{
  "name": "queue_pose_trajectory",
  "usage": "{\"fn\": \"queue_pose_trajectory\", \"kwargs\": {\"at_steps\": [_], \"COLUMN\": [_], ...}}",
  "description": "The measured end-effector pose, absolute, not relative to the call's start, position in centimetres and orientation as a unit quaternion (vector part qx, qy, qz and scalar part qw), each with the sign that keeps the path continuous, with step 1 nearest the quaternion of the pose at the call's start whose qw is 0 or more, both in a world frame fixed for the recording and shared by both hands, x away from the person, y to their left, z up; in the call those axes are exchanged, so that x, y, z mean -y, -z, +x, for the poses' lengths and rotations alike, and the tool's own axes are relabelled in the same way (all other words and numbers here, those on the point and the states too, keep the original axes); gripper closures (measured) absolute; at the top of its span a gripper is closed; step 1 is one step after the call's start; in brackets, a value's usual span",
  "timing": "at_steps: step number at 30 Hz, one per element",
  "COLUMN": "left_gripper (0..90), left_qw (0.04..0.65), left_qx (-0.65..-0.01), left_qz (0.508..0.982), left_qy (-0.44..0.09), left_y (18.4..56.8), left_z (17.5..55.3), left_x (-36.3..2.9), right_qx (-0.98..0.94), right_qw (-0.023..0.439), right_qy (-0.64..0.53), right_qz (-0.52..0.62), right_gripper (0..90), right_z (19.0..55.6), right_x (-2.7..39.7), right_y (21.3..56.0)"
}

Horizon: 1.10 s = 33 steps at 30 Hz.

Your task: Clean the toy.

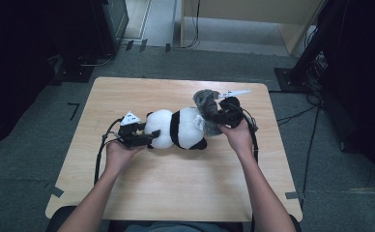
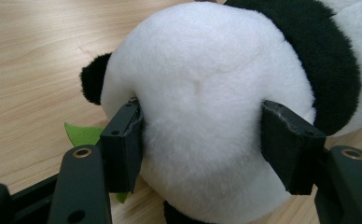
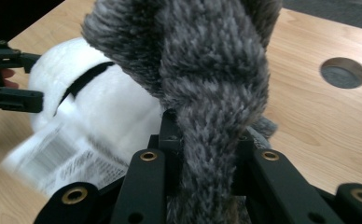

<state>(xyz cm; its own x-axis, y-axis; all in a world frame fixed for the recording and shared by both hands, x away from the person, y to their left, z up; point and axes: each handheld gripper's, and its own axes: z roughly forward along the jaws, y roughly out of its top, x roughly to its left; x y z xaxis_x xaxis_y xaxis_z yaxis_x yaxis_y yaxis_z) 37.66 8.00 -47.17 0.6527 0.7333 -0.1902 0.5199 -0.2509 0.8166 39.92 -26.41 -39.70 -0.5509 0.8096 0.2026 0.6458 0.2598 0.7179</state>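
A black-and-white panda plush [image 1: 178,128] lies on its side mid-table. My left gripper [image 1: 146,134] is at its left end, jaws pressed into the white round end [image 2: 202,116] from both sides, dents showing at the pads. My right gripper [image 1: 222,116] is shut on a grey furry piece [image 1: 206,104], lifted above the panda's right end. In the right gripper view the grey fur [image 3: 207,84] hangs pinched between the jaws, with the panda [image 3: 104,107] and its white paper tag [image 3: 62,156] behind.
The wooden table [image 1: 176,188] has a round cable hole [image 3: 343,72] in its top. A green leaf-shaped bit [image 2: 81,134] pokes out under the panda. Dark floor, cables and stands surround the table.
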Motion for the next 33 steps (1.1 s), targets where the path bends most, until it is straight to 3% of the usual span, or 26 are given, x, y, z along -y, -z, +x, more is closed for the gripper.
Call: {"fn": "queue_pose_trajectory", "kwargs": {"at_steps": [11,25,33], "left_gripper": [35.6,35.5,35.4], "left_qw": [0.464,0.468,0.467], "left_qx": [-0.401,-0.401,-0.402], "left_qz": [0.781,0.780,0.779], "left_qy": [-0.116,-0.114,-0.113], "left_y": [47.2,47.2,47.2], "left_z": [37.7,37.7,37.8], "left_x": [-8.0,-8.0,-8.0], "right_qx": [-0.796,-0.776,-0.789], "right_qw": [0.095,0.094,0.063], "right_qy": [-0.392,-0.428,-0.372], "right_qz": [0.451,0.454,0.485], "right_gripper": [70.6,74.0,75.5], "right_z": [40.3,39.9,40.1], "right_x": [26.1,27.0,27.1], "right_y": [40.8,42.7,44.8]}}
